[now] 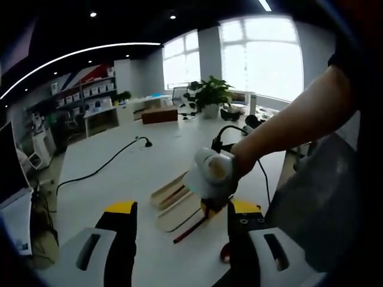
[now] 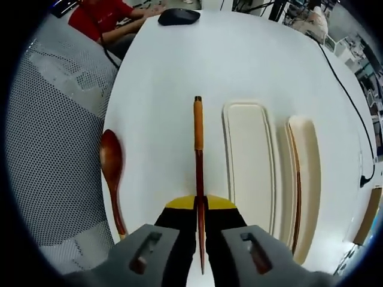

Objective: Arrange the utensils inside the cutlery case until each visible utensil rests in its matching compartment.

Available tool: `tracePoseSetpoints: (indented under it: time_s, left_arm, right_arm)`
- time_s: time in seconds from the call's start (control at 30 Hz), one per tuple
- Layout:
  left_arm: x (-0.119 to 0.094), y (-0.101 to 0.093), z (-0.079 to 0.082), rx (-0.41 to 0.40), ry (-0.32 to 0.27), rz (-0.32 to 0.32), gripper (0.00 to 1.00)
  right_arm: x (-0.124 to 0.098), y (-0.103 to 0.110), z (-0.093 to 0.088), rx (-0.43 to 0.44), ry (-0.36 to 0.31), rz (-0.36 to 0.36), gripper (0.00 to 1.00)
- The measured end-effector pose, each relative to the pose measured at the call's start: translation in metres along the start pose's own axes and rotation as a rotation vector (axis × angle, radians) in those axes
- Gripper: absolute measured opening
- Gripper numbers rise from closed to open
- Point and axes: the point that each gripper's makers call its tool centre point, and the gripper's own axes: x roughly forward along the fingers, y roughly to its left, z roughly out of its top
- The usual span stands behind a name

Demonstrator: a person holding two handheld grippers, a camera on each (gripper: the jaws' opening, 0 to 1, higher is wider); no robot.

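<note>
Two tools are at work over a white tabletop (image 2: 239, 66). In the right gripper view the right tool (image 2: 199, 218) is clenched on a chopstick (image 2: 198, 155), its jaws pressed together around the dark lower shaft while the lighter orange end points away across the tabletop. A case (image 2: 272, 173) lies just beside the chopstick, toward the far side from the near edge; it has a wide tray compartment next to the chopstick and a narrower one beyond it. A second chopstick (image 2: 295, 185) lies along the narrower compartment, against its inner wall. A spoon (image 2: 111, 173) of dark reddish wood rests at the tabletop's edge on the other side of the held chopstick, its bowl pointing away, close to a mesh chair (image 2: 54, 137).

In the left gripper view the left tool (image 1: 182, 224) is released, its jaws standing well apart above the tabletop. Beyond it a gloved hand (image 1: 212, 173) grips the right tool over the case. A black cable (image 1: 102, 167) runs across the tabletop, and a plant (image 1: 210, 94) stands near the far edge, before the windows.
</note>
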Motion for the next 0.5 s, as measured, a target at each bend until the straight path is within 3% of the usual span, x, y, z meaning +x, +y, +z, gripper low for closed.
tracePoseSetpoints:
  time_s: [0.23, 0.5]
  left_arm:
    - [-0.0001, 0.0008, 0.0007, 0.003, -0.001, 0.004, 0.63]
    - [-0.0014, 0.0045, 0.0023, -0.002, -0.009, 0.018, 0.63]
  right_arm:
    - [0.0007, -0.0007, -0.0006, -0.013, 0.035, 0.015, 0.01]
    - [0.0007, -0.0011, -0.0008, -0.002, 0.029, 0.036, 0.01]
